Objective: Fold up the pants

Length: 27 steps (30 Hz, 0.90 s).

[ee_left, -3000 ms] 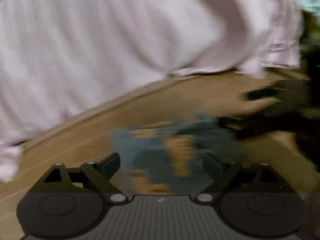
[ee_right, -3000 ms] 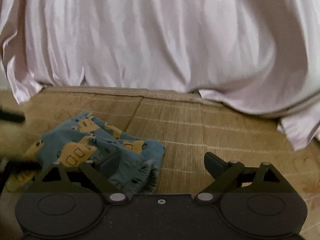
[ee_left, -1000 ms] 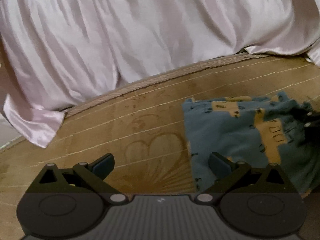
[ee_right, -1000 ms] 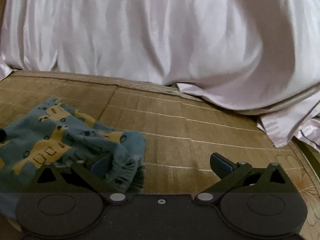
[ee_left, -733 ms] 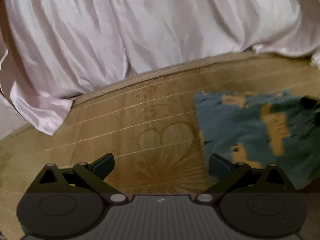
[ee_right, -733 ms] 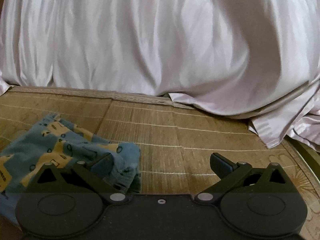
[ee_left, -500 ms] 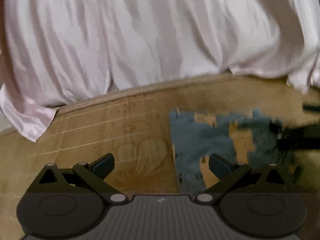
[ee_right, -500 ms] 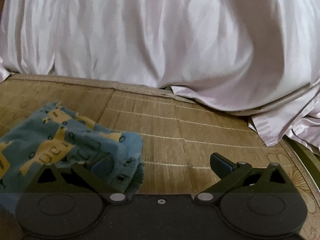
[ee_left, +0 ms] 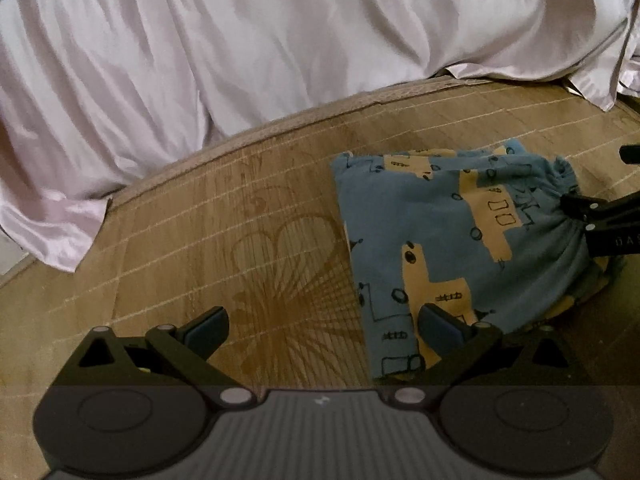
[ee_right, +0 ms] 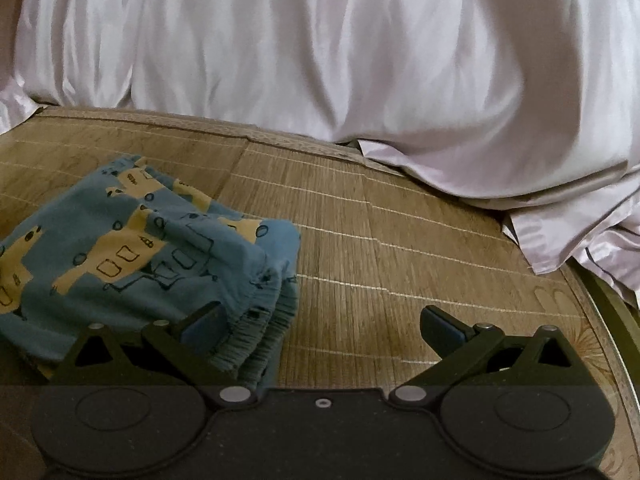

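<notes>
Left tongs [ee_left: 322, 330] spread, holding nothing; right tongs [ee_right: 320, 330] likewise spread and empty. Pants [ee_left: 448, 248] lie folded compact on the mat [ee_left: 200, 248]: left tongs sit at their left edge, right tongs at their gathered waistband end. Judgement: fold looks done; lift both tongs straight off the pants, no dragging, or layers slide.

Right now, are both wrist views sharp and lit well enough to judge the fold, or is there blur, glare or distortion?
Left wrist view: dim, warm light; the pants print reads sharp; fisheye bends the mat edge; dark corners. Right wrist view: also sharp, the waistband ribbing of the pants is legible; soft sheen on the satin sheet, no harsh glare.
</notes>
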{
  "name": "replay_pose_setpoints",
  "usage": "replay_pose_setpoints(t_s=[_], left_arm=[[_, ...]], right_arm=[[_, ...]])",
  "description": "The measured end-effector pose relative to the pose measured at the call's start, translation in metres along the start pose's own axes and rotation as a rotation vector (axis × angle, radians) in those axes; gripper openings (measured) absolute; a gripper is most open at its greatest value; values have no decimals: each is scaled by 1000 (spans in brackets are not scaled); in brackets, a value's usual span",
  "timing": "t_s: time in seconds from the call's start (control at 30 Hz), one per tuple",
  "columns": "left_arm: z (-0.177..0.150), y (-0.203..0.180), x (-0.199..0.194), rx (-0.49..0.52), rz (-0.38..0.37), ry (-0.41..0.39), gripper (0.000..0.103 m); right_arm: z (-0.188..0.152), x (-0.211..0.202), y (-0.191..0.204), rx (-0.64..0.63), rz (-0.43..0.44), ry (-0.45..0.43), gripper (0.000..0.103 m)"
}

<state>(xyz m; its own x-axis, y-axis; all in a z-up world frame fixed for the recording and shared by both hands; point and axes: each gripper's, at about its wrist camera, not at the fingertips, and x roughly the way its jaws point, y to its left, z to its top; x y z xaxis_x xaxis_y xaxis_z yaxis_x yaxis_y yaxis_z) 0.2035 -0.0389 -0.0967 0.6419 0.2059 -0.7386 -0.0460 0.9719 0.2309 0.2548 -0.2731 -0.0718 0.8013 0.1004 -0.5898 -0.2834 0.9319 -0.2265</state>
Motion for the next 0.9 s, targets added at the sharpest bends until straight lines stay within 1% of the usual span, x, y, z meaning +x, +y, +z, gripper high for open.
replay_pose_setpoints(t_s=[0.1,0.33,0.6,0.67,0.8,0.9], left_arm=[[0,3,0,-31,-15,15,103],[0,9,3,-88,-42,37,103],[1,9,1,-92,-50,27,103],[1,10,0,-100,-82,23,103],[1,12,-4,-136,-182,13,103],[3,12,-7,-158,-224,-4,103]], right_arm=[[1,-3,-1,6,2,-11,102],[5,-12,0,-12,-36,-70,102],[8,-15,-4,22,-2,-100,102],[9,-14,-3,22,14,-108,102],[12,-12,-1,-2,49,-137,102],[17,-10,-2,-19,51,-157,102]])
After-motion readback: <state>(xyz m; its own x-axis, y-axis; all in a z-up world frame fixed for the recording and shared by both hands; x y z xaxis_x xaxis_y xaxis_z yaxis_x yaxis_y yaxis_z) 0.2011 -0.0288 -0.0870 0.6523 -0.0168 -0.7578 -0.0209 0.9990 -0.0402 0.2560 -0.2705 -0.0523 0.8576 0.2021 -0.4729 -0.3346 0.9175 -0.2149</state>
